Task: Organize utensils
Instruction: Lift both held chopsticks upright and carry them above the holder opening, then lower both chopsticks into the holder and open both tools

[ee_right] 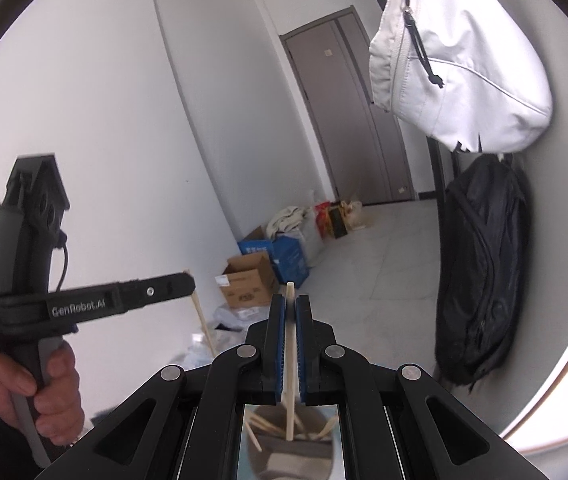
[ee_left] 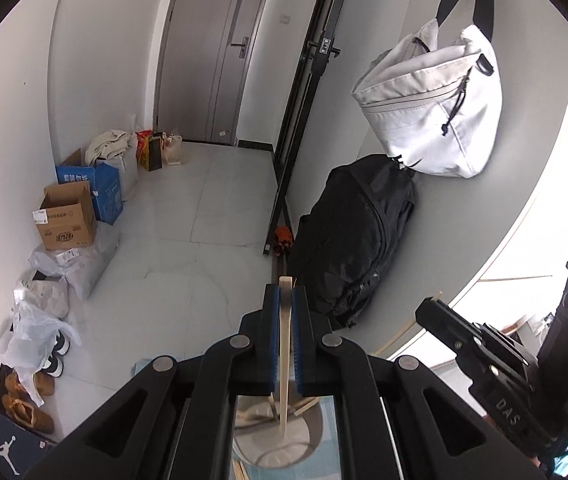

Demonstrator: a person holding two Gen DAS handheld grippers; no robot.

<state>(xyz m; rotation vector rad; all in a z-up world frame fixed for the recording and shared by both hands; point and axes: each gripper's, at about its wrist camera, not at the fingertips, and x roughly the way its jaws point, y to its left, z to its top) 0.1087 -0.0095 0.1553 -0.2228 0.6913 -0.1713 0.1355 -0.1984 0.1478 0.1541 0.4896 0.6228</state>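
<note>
My left gripper is shut on a pale wooden chopstick that runs upright between its blue pads, its tip poking out above. My right gripper is shut on another wooden chopstick, also upright between its pads. Both grippers are held up in the air, facing the hallway. The right gripper shows at the right of the left wrist view, and the left one at the left of the right wrist view, with its chopstick hanging below. A round holder with several more chopsticks shows in the mirror strip beneath.
A black backpack leans on the wall, with a white bag hanging above it. Cardboard boxes, plastic bags and shoes line the left wall. A grey door stands at the hallway's end. A white round table edge lies at the right.
</note>
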